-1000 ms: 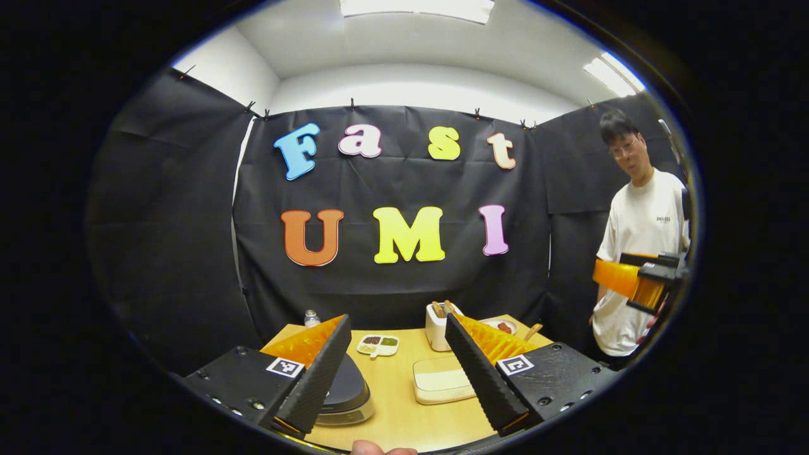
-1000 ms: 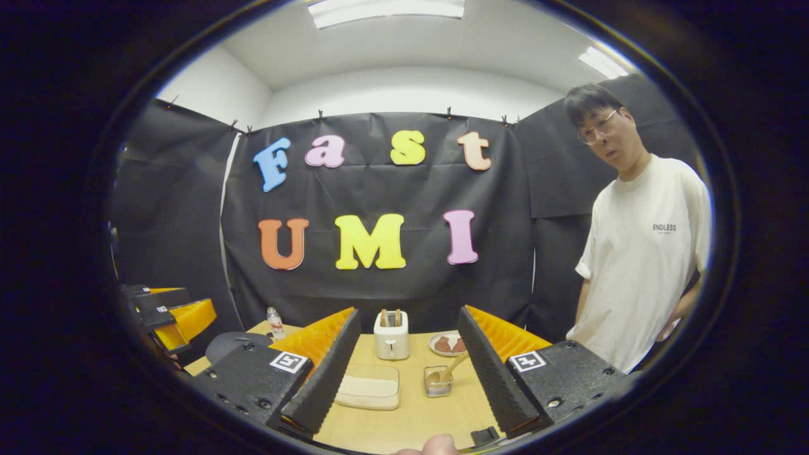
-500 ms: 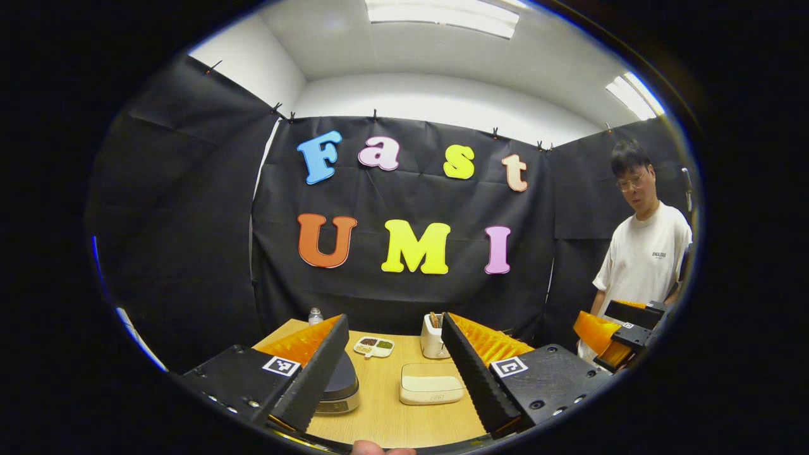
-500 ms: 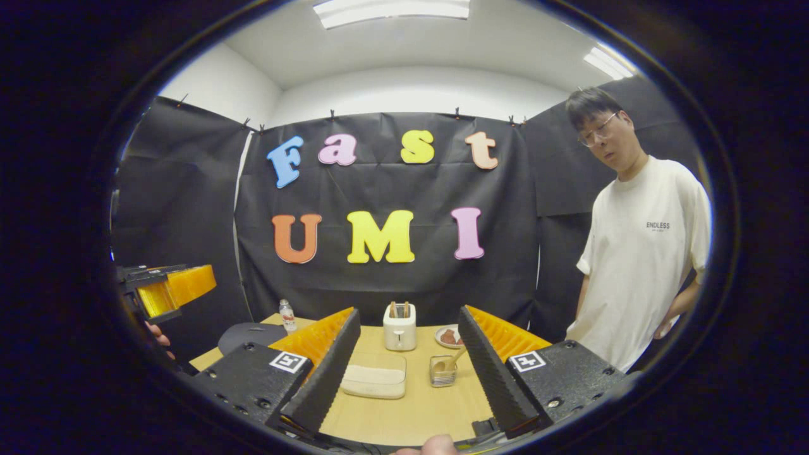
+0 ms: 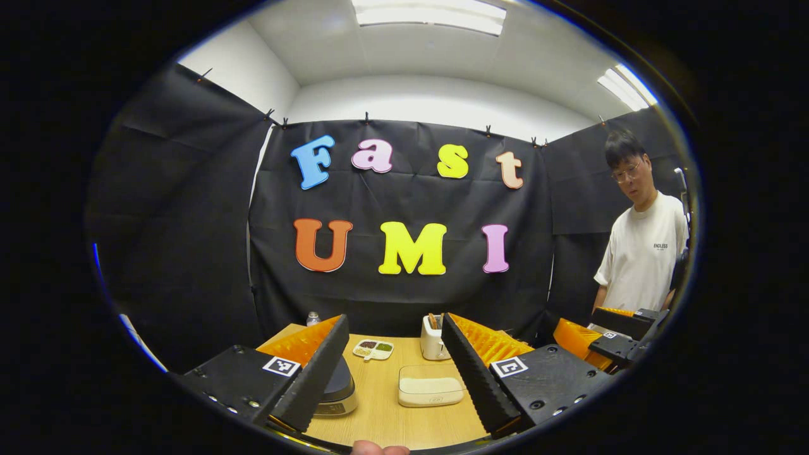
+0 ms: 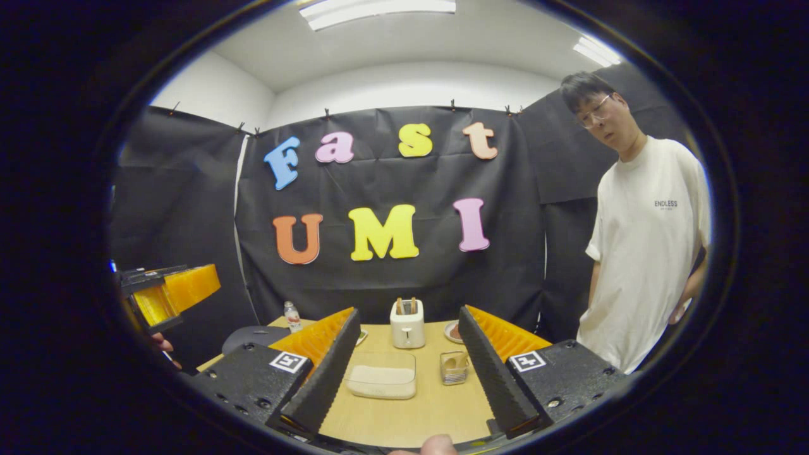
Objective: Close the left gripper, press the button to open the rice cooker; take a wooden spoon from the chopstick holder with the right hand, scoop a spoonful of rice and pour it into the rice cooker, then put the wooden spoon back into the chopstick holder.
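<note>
Jaws of the left gripper [image 5: 395,373] and right gripper [image 6: 409,373] are held spread above the table [image 6: 404,417], where the rice cooker [image 5: 335,388] is seen left of the rice container [image 6: 382,382], chopstick holder [image 6: 454,368] right.

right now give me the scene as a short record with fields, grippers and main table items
left gripper: jaws open, holding nothing, above the table's near edge
right gripper: jaws open, holding nothing
dark round rice cooker: lid down, left side of the light wooden table
clear rectangular rice container: centre of table
small clear chopstick holder: right of container
white toaster: behind container
</note>
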Demonstrator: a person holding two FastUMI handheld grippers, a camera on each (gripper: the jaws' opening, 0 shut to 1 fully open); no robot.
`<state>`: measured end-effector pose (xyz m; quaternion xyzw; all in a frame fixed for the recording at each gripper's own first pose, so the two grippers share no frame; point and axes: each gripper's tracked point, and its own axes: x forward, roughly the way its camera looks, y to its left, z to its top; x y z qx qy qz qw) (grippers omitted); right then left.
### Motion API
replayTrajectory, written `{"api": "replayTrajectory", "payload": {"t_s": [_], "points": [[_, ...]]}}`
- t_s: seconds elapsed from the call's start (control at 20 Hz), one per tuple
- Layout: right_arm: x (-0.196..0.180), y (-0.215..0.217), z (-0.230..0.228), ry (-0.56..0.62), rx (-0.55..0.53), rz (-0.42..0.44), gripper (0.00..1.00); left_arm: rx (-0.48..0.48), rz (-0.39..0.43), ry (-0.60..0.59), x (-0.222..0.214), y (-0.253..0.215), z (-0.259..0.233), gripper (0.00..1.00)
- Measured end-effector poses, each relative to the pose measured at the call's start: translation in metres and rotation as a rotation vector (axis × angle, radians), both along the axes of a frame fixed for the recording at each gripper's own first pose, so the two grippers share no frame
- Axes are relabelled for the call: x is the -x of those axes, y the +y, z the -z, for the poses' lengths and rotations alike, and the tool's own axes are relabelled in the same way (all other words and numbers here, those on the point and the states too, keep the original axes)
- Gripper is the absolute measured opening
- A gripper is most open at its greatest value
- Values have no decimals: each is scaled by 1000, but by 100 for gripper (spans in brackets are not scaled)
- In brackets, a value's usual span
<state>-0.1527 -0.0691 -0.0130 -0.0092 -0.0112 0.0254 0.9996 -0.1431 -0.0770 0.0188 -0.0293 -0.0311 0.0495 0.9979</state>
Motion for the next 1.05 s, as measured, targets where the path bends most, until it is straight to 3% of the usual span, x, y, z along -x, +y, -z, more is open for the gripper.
{"api": "replayTrajectory", "payload": {"t_s": [1.05], "points": [[-25,2,0,17,-9,-19,100,-20,-9,-8,-25,1,-3,94]]}}
